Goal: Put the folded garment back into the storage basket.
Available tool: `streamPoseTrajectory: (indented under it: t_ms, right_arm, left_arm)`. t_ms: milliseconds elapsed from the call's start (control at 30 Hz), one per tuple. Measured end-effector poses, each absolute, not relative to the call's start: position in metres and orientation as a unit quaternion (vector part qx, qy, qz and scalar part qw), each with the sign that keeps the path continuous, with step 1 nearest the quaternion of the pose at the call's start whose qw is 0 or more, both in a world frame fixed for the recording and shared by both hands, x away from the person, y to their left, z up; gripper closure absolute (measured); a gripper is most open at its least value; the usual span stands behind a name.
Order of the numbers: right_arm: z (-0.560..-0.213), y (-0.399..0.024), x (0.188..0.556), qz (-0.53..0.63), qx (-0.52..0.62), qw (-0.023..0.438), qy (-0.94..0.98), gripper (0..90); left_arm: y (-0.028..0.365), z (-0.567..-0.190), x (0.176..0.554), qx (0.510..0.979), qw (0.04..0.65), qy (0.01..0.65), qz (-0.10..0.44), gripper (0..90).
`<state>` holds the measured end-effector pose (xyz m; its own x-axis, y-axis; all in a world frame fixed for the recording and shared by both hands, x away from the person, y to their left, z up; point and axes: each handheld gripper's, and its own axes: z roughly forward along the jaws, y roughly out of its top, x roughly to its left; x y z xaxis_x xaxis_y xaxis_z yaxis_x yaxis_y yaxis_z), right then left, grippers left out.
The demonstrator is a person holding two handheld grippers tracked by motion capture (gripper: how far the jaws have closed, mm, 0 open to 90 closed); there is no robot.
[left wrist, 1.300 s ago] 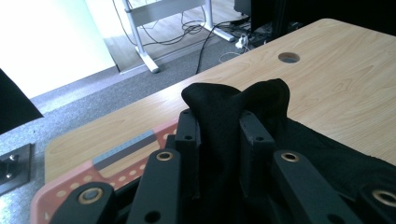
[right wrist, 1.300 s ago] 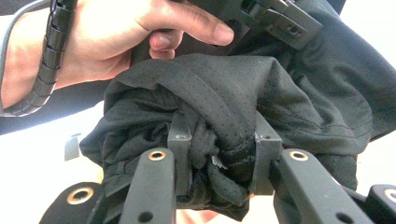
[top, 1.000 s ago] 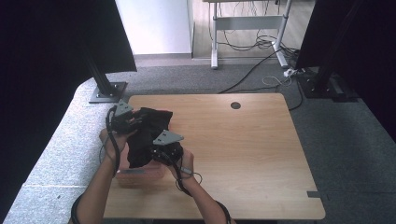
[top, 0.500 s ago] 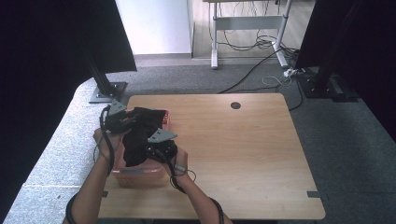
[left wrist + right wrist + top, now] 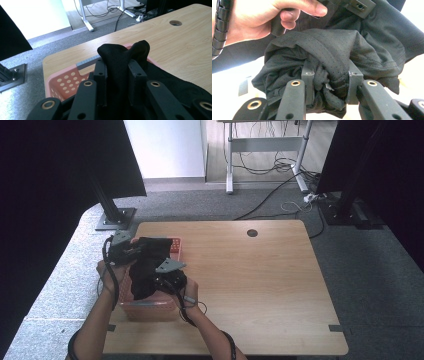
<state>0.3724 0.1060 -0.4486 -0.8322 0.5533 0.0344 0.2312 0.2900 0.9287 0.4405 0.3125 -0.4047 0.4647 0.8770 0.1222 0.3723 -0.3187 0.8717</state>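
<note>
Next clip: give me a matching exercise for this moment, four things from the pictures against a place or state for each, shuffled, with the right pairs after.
Things
1. black mesh fabric garment
2. pink perforated plastic basket
3. round hole in the light wooden table top
4. left tool

Places or states
A. stands at the table's left edge, under the cloth
B. far side of the table, right of the basket
C. held up between both tools
D. shut on a bunched fold of cloth

Pairs: 1-C, 2-A, 3-B, 4-D

The right tool is likewise shut on the garment.
</note>
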Motion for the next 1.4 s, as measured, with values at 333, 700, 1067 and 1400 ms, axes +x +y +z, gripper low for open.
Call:
streamPoseTrajectory:
  t_ms: [333, 700, 1067, 1400]
  right_arm:
    - [-0.458, 0.096, 0.380, 0.530, 0.305, 0.132, 0.780, 10.3]
    - [-0.457, 0.037, 0.364, 0.547, 0.275, 0.132, 0.779, 11.6]
    - [-0.465, -0.041, 0.343, 0.531, 0.299, 0.136, 0.781, 13.3]
    - [-0.479, -0.114, 0.300, 0.514, 0.306, 0.158, 0.785, 13.1]
  left_arm:
    - [0.302, -0.420, 0.448, 0.736, 0.368, 0.470, 0.319, 19.1]
    - [0.282, -0.429, 0.423, 0.736, 0.426, 0.453, 0.267, 10.8]
    - [0.213, -0.439, 0.383, 0.768, 0.452, 0.383, 0.244, 10.7]
    - [0.150, -0.464, 0.319, 0.808, 0.465, 0.296, 0.209, 11.5]
